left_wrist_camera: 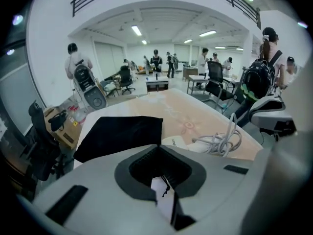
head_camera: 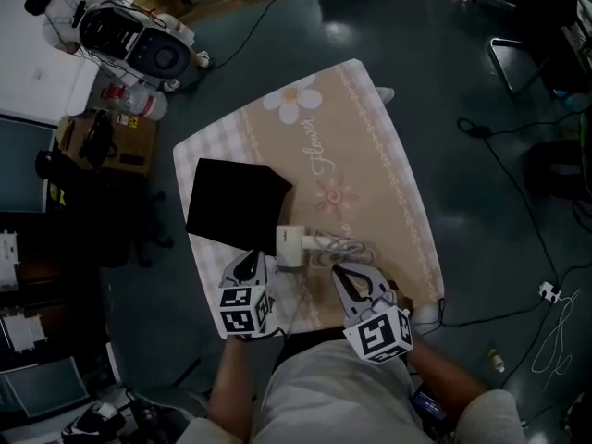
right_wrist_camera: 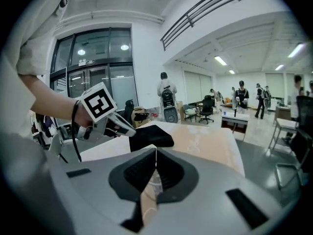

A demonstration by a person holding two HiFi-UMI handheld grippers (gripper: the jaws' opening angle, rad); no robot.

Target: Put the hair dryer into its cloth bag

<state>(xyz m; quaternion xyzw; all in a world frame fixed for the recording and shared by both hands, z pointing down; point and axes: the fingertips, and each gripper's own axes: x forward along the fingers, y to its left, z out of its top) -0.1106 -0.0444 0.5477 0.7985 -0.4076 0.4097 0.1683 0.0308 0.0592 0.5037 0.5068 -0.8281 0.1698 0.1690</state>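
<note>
A flat black cloth bag (head_camera: 236,206) lies on the left part of the beige tablecloth (head_camera: 370,155). Just right of its near corner lies the white hair dryer (head_camera: 294,245), with its cord (head_camera: 344,248) coiled beside it. My left gripper (head_camera: 248,265) hovers shut at the table's near edge, just in front of the dryer and bag, with nothing in it. My right gripper (head_camera: 348,276) is shut and empty too, close behind the cord. The left gripper view shows the bag (left_wrist_camera: 120,136), the dryer (left_wrist_camera: 177,142) and the cord (left_wrist_camera: 222,141) beyond shut jaws. The right gripper view shows the bag (right_wrist_camera: 150,136) and the left gripper's marker cube (right_wrist_camera: 100,104).
A white and black machine (head_camera: 139,44), bottles (head_camera: 139,102) and a cardboard box (head_camera: 102,141) stand on the floor left of the table. Cables (head_camera: 518,202) run over the floor at the right, near a chair (head_camera: 527,54). Several people stand far off in the hall.
</note>
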